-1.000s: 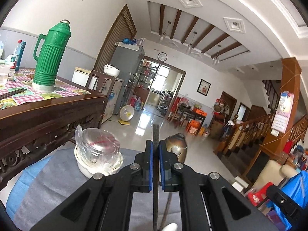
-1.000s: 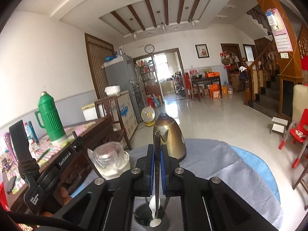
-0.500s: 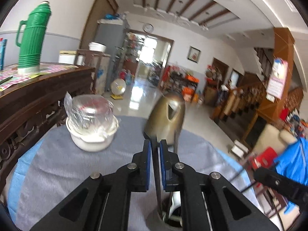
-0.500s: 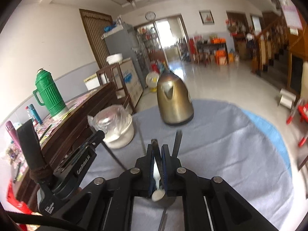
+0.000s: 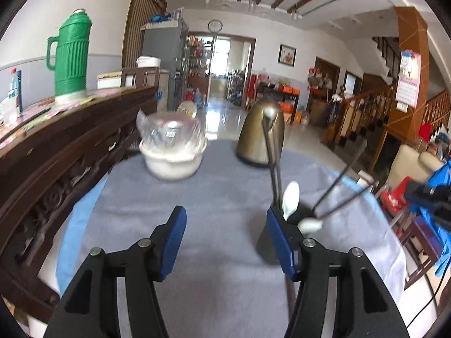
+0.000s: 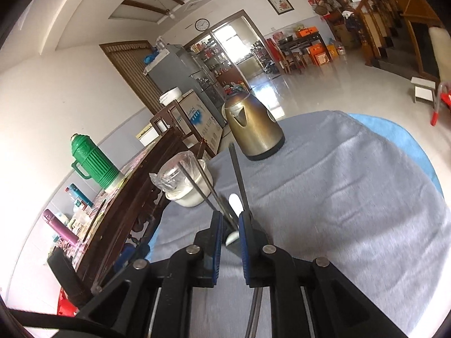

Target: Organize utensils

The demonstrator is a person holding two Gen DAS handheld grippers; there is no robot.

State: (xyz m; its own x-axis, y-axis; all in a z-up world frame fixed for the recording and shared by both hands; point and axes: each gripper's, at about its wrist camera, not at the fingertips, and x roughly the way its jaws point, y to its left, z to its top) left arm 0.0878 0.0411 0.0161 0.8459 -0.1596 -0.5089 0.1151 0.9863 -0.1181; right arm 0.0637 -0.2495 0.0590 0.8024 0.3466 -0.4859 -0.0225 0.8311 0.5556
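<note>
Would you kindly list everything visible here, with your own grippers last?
utensil holder: one, dark, near on the cloth
chopsticks: at least four, dark, standing in the holder
spoons: two, white, in the holder
kettle: one, bronze, far on the cloth
bowl: one, white, left of the kettle, with a plastic-wrapped glass container in it
cloth: one, grey, covering the table
thermos: one, green, on the wooden sideboard
left gripper: open, beside the holder
right gripper: slightly open, over the holder
</note>
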